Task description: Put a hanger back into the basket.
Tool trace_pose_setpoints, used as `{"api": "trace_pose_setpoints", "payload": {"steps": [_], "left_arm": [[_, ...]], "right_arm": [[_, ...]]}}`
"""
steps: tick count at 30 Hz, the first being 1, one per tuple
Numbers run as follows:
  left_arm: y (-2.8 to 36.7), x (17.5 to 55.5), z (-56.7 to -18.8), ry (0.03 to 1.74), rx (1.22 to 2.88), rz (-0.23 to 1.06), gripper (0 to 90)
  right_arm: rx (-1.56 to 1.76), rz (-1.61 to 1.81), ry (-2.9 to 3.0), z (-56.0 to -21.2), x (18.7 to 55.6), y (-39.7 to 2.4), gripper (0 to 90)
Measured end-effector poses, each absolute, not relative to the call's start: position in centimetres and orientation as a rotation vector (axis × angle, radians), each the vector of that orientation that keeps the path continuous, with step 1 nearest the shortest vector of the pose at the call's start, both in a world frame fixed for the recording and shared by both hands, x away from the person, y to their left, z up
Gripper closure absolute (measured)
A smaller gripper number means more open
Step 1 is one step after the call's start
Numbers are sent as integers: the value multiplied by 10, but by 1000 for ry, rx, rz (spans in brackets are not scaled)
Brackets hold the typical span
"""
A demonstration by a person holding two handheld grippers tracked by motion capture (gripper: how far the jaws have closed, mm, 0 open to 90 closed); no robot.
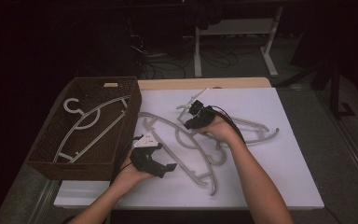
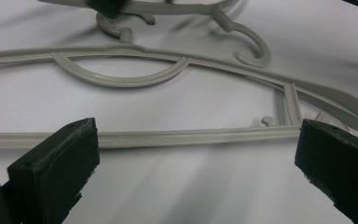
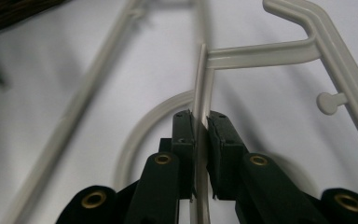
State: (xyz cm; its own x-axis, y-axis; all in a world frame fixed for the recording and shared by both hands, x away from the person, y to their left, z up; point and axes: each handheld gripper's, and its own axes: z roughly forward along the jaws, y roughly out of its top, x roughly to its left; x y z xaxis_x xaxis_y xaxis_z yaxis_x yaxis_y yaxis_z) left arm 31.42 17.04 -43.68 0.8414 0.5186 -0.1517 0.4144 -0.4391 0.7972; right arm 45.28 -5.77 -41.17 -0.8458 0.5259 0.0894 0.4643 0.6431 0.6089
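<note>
Nearest the person, the left gripper (image 1: 161,164) hovers with its fingers (image 2: 56,168) spread wide and empty above the bottom bar of the near hanger (image 1: 186,151) lying flat on the white table (image 1: 284,182). Farther and to the right, the right gripper (image 1: 192,116) has its fingers (image 3: 186,140) clamped on a thin bar of the lifted hanger (image 3: 204,74), tilted up off the table. The step in hand looks like carrying this hanger left to the woven basket (image 1: 44,156), where one stored hanger (image 1: 91,126) already lies. The next move needs a lift clear of the basket's right wall, and the near hanger's hook lies close enough to snag.
</note>
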Motion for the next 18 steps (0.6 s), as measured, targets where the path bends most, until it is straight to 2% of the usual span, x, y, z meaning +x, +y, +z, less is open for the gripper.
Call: {"api": "trace_pose_setpoints", "payload": {"steps": [6, 12, 15, 18], "left_arm": [[169, 313, -437, 676, 2094, 140, 0], [169, 314, -438, 673, 2095, 138, 0], [169, 313, -438, 673, 2095, 137, 0], [170, 313, -437, 672, 2093, 138, 0]], "right_arm": [[972, 977, 2728, -420, 487, -55, 808], [1034, 935, 2727, -434, 504, -53, 782], [1053, 926, 2721, -437, 505, -55, 706], [1049, 948, 2696, -430, 502, -62, 689]]}}
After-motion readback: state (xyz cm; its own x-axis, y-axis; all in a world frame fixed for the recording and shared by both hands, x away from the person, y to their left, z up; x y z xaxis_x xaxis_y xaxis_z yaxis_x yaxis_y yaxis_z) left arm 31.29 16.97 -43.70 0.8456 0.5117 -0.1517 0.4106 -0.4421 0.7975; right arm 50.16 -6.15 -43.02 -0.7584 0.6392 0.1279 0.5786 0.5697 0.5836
